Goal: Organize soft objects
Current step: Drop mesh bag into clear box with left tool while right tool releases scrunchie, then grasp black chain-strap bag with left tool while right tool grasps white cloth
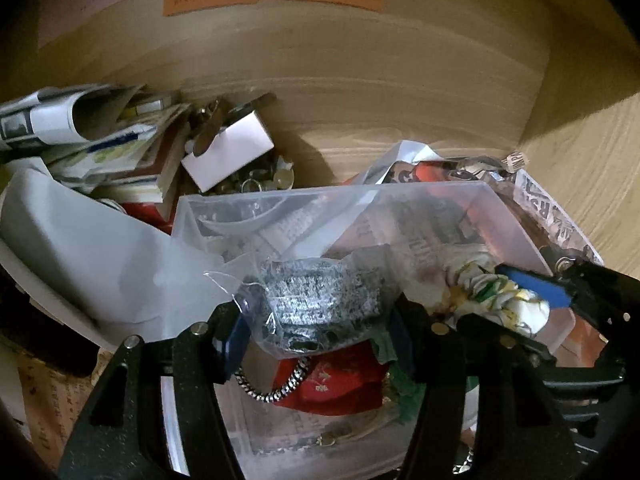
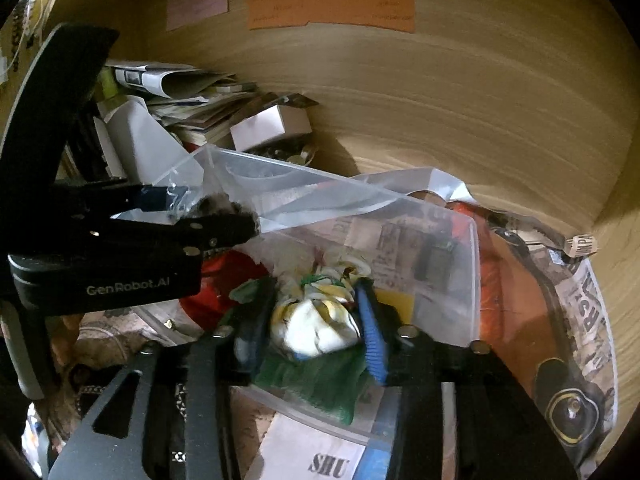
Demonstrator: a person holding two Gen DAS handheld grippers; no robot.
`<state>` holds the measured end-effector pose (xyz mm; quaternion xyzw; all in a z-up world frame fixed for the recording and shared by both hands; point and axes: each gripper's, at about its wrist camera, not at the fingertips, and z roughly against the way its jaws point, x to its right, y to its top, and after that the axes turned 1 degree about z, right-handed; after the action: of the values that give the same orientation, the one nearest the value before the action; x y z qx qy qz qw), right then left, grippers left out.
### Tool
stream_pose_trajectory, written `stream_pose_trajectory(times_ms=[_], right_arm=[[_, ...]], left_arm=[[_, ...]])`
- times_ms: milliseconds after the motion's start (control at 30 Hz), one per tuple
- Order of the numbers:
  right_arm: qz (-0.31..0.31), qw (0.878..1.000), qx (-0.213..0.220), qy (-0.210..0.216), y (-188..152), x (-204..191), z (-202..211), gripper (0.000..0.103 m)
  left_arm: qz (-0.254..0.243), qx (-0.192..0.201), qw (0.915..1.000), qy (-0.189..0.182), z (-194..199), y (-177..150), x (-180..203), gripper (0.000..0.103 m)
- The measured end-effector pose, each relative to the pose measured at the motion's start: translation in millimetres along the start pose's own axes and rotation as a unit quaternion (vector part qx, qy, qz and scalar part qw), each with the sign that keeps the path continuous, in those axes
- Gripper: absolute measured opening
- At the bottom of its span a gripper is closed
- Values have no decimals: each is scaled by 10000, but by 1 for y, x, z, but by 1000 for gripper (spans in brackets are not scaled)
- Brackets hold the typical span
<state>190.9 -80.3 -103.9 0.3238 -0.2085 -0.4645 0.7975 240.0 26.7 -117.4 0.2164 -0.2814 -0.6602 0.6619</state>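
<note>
My left gripper (image 1: 320, 320) is shut on a grey speckled soft item in a clear plastic bag (image 1: 316, 300), held over the clear plastic bin (image 1: 512, 232). In the right wrist view the left gripper (image 2: 212, 212) enters from the left with that grey item (image 2: 212, 205) between its tips. My right gripper (image 2: 312, 328) is shut on a white cloth bundle with yellow and green print (image 2: 316, 328), just above the bin (image 2: 448, 312). The bundle (image 1: 504, 300) and the right gripper (image 1: 532, 300) also show in the left wrist view. Red cloth (image 1: 340, 384) and green cloth (image 2: 316, 388) lie in the bin.
A pile of papers and books (image 1: 100, 148), a white box (image 1: 228, 152) and small metal bits (image 1: 256, 182) sit at the back left. A printed bag (image 2: 576, 320) lies to the right. Wooden walls (image 1: 380, 80) close in the back and right, with coloured notes (image 2: 332, 4).
</note>
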Motion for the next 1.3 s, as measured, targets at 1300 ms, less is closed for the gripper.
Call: stream_pose_trajectory(times_ms=[1300], right_arm=[[-398,9973,605,-119,-82,-14,93,81]], left_arm=[[-20,230,9996,-176,96,-120,-6,90]])
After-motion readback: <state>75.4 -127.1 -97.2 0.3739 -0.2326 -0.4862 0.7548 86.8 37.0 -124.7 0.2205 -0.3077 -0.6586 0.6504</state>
